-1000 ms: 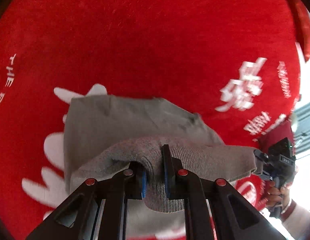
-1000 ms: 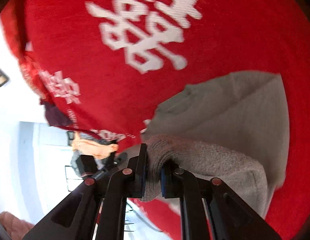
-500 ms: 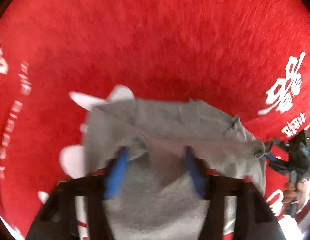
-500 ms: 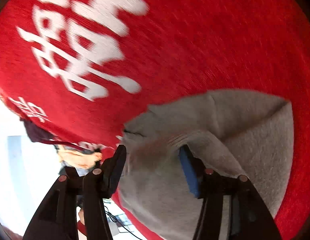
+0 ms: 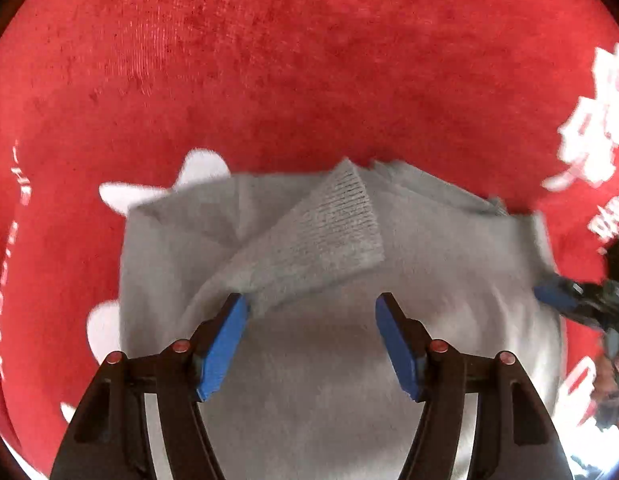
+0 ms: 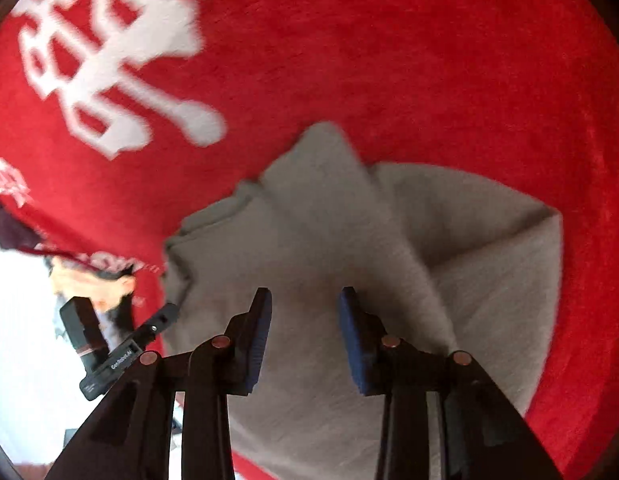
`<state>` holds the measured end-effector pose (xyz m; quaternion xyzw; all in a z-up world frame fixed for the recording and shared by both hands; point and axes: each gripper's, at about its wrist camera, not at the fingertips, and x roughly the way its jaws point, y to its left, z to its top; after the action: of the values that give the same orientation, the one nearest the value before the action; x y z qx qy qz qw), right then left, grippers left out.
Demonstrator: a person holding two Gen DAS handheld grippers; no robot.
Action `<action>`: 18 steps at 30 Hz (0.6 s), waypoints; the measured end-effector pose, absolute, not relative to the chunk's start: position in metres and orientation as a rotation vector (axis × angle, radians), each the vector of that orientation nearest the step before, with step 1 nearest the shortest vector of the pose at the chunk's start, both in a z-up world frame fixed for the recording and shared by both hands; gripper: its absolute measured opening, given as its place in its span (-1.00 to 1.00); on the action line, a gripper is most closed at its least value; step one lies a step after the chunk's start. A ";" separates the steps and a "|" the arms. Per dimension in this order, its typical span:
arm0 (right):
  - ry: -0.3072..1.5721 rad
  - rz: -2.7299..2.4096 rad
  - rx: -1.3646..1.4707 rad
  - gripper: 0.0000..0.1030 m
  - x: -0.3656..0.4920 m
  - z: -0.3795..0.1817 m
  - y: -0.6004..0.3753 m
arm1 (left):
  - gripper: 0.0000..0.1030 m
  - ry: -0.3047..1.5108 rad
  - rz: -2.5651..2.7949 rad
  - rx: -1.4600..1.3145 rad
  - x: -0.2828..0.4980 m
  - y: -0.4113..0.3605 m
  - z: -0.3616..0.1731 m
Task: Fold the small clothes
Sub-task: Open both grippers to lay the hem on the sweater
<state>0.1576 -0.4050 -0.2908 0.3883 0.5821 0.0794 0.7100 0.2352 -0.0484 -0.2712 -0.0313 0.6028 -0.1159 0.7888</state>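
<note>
A small grey knit garment (image 5: 429, 272) lies folded on a red cloth (image 5: 269, 60). A ribbed cuff (image 5: 341, 216) lies across its top. My left gripper (image 5: 311, 334) is open and empty just above the garment's near part. The garment also shows in the right wrist view (image 6: 349, 240), where my right gripper (image 6: 305, 328) is open and empty above it. The right gripper also shows at the right edge of the left wrist view (image 5: 581, 308). The left gripper shows at the lower left of the right wrist view (image 6: 121, 348).
The red cloth (image 6: 429, 60) carries white printed characters (image 6: 109, 68) and white shapes (image 5: 157, 188). Its edge runs along the left of the right wrist view, with a bright floor beyond. A hand (image 6: 97, 288) holds the left gripper there.
Both grippers were shut on the garment's folded edge. They carried it over, opened and let it drop. The garment now lies flat with the cuff on top.
</note>
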 end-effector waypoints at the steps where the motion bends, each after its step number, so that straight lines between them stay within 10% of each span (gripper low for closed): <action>1: 1.283 0.159 0.857 -0.24 0.157 -0.289 -0.408 | 0.31 1.264 -0.207 -0.054 0.245 -0.045 -0.270; 18: 1.296 0.072 0.728 -0.02 0.073 -0.249 -0.427 | 0.31 1.397 -0.216 -0.008 0.181 0.030 -0.251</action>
<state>0.0730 -0.4267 -0.2494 0.3313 0.5899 0.0329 0.7357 0.1812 0.0295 -0.2509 -0.0039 0.6418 -0.0994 0.7604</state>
